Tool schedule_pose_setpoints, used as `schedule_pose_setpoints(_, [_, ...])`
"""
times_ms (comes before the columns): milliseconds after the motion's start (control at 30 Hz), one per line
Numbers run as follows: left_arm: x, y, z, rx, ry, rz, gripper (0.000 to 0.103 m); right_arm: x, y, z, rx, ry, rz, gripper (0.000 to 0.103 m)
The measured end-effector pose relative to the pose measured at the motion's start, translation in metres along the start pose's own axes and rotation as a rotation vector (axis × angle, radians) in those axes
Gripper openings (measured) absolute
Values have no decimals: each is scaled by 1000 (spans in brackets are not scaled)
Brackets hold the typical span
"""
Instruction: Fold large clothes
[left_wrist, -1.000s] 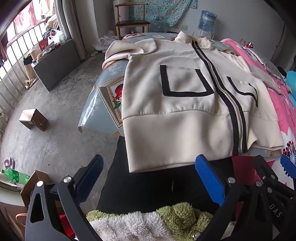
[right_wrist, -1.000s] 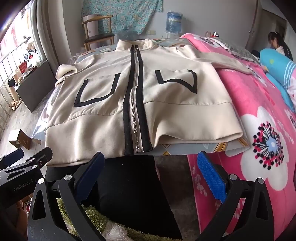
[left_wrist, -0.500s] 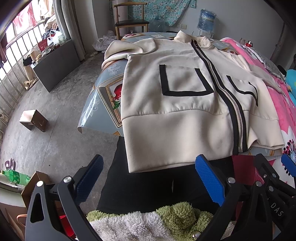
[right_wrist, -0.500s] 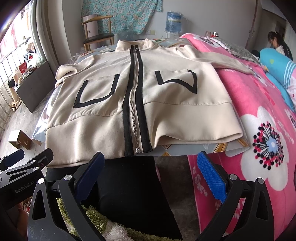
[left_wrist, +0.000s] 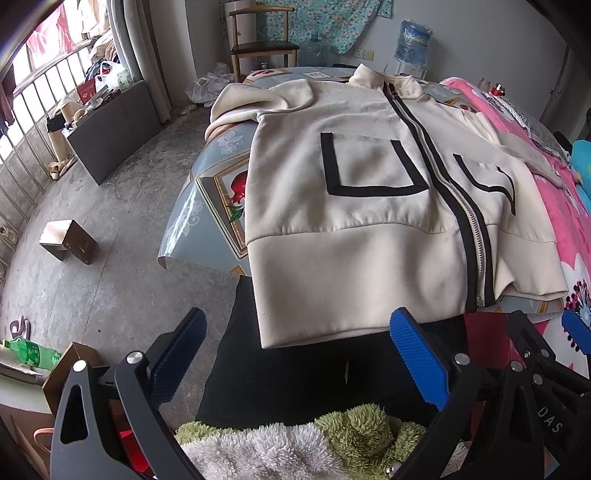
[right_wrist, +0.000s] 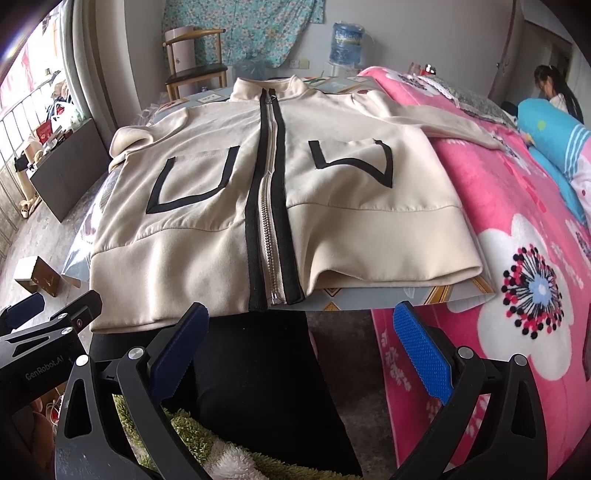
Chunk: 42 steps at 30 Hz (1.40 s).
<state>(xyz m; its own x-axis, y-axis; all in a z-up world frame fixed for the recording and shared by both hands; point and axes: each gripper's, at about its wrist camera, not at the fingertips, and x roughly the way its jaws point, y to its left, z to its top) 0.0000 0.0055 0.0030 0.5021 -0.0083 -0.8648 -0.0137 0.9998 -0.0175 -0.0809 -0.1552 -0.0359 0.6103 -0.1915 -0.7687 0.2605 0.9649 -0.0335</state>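
A cream zip jacket (left_wrist: 362, 206) with black trim lies face up, zipped, on a table with a patterned cover (left_wrist: 218, 192). Its hem hangs over the near edge. It also shows in the right wrist view (right_wrist: 266, 192); the right sleeve stretches onto the pink blanket (right_wrist: 517, 206), and the left sleeve is bunched at the table's far left. My left gripper (left_wrist: 295, 358) is open and empty, just short of the hem's left part. My right gripper (right_wrist: 299, 343) is open and empty, just below the zip's bottom end.
A bed with the pink flowered blanket adjoins the table on the right, and a person (right_wrist: 557, 92) sits at its far end. A wooden chair (left_wrist: 258, 40) and water jug (left_wrist: 412, 42) stand beyond the table. A small box (left_wrist: 66, 242) lies on the concrete floor at left.
Both grippers have barely shifted; the view has crept slightly. The jacket has not moved and both grippers stay open.
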Motion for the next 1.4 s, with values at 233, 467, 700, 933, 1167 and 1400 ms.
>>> schedule_pose_setpoints(233, [0,1,1,-1,4,4,98,1,0,0,-3,-4,-9,97])
schedule_pose_setpoints(467, [0,1,1,0,5,4,98,2,0,0,-4,-3,-13,97])
schedule_pose_setpoints(700, [3,2,4,2,7,4,98,5,1,6,-6,-7,-35,97])
schedule_pose_setpoints(933, [13,4,22,22,12,-5,98,9,9,22,-14,-9,-68,97])
schedule_pose_setpoints(1167, [25,5,45,29,10,-9,98,15,15,43,-15,-7,-96,97])
schedule_pose_setpoints(1400, [31,13,72,35,-47,-9,98,27,27,71,-32,-15,-136,97])
